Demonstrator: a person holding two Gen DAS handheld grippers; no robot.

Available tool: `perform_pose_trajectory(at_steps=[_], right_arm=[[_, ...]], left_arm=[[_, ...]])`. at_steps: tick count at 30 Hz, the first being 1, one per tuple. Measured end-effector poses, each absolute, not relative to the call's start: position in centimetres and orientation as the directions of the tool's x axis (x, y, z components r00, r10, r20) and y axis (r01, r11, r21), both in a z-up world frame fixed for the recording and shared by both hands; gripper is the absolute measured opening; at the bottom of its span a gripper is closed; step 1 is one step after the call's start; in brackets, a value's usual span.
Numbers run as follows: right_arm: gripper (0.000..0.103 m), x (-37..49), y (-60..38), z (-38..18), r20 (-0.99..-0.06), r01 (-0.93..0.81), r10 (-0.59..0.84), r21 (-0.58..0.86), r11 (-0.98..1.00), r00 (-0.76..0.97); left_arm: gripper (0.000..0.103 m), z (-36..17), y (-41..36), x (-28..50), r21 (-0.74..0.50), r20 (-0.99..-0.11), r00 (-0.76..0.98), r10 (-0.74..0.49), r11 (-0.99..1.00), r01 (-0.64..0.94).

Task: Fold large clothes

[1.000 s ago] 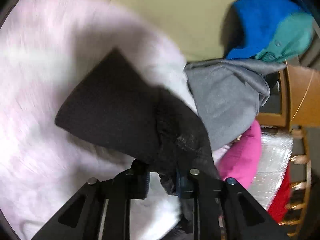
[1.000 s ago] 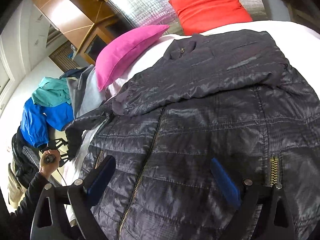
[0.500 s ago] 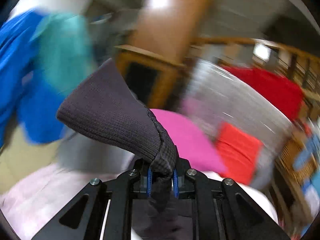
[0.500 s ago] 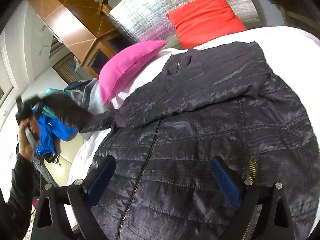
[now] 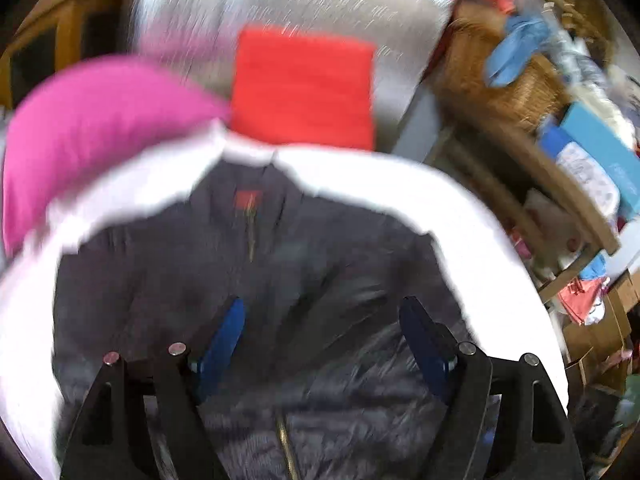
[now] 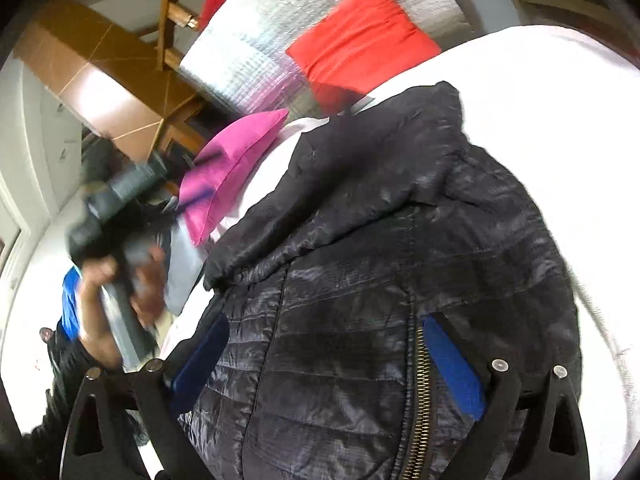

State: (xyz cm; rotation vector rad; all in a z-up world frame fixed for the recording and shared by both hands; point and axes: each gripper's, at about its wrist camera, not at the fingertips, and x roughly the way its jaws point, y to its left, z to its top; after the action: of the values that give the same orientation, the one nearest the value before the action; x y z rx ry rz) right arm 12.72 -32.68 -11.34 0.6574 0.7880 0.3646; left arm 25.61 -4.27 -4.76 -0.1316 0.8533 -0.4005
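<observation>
A dark quilted puffer jacket with a brass zip [image 6: 380,280] lies spread across the white-sheeted bed [image 6: 560,128], its collar towards the head end and its hem at the near edge. One sleeve is folded over the chest, lying across the front panels below the collar.

The left gripper [image 5: 320,336] hangs over the middle of the jacket, pointing down at it. Its jaws have just been opening and now stand wide, with nothing between the blue pads [image 5: 224,340]; the picture from it is smeared. From the other side, the person's left hand [image 6: 116,284] shows gripping that tool's handle, out beyond the bed's left edge.

The right gripper [image 6: 324,360] sits low over the jacket near the hem, jaws spread wide, one pad on either side of the zip, pressing on nothing that I can make out.

At the head of the bed a magenta pillow [image 6: 236,168] rests at the left corner, a red cushion [image 6: 360,40] beside it, both against a silver foil-like panel [image 6: 256,64].
</observation>
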Motion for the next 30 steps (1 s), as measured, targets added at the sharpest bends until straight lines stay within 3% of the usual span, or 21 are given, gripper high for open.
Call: perform_pose_trajectory(at_steps=[6, 13, 21, 23, 24, 25, 26, 30], right_arm=[[0.099, 13.9, -33.7, -10.4, -0.493, -0.056, 0.555, 0.712, 0.700, 0.670], [0.099, 21.5, -33.0, -9.4, -0.386, -0.020, 0.627, 0.841, 0.540, 0.676], [0.097, 28.2, -32.8, -14.5, -0.472, 0.208, 0.573, 0.860, 0.466, 0.670], [0.086, 28.9, -32.7, -14.8, -0.502, 0.233, 0.555, 0.843, 0.485, 0.663], [0.066, 29.3, -32.5, -14.7, -0.543, 0.258, 0.531, 0.815, 0.518, 0.651], [0.031, 29.7, -32.3, -14.2, -0.591, 0.277, 0.495, 0.774, 0.569, 0.636], [0.014, 30.0, -32.2, -13.5, -0.620, 0.274, 0.465, 0.740, 0.614, 0.632], [0.014, 28.8, -30.5, -6.3, -0.589, 0.108, 0.329, 0.585, 0.804, 0.738]], left_arm=[[0.080, -5.4, 2.6, 21.9, -0.294, -0.680, 0.646, -0.348, 0.936, 0.195], [0.081, -5.3, 13.7, 19.5, -0.272, -0.620, 0.779, -0.096, 0.957, -0.099], [0.081, -11.0, 19.2, 20.1, -0.338, -0.707, 0.705, -0.054, 0.902, -0.270], [0.081, -11.7, 19.5, 20.3, -0.347, -0.713, 0.699, -0.058, 0.895, -0.279], [0.081, -11.9, 19.5, 20.5, -0.348, -0.717, 0.695, -0.061, 0.895, -0.280], [0.081, -12.1, 19.5, 20.6, -0.350, -0.719, 0.692, -0.066, 0.895, -0.278], [0.081, -12.1, 19.4, 20.8, -0.352, -0.718, 0.693, -0.070, 0.895, -0.273], [0.081, -11.6, 18.7, 21.1, -0.340, -0.700, 0.711, -0.066, 0.907, -0.250]])
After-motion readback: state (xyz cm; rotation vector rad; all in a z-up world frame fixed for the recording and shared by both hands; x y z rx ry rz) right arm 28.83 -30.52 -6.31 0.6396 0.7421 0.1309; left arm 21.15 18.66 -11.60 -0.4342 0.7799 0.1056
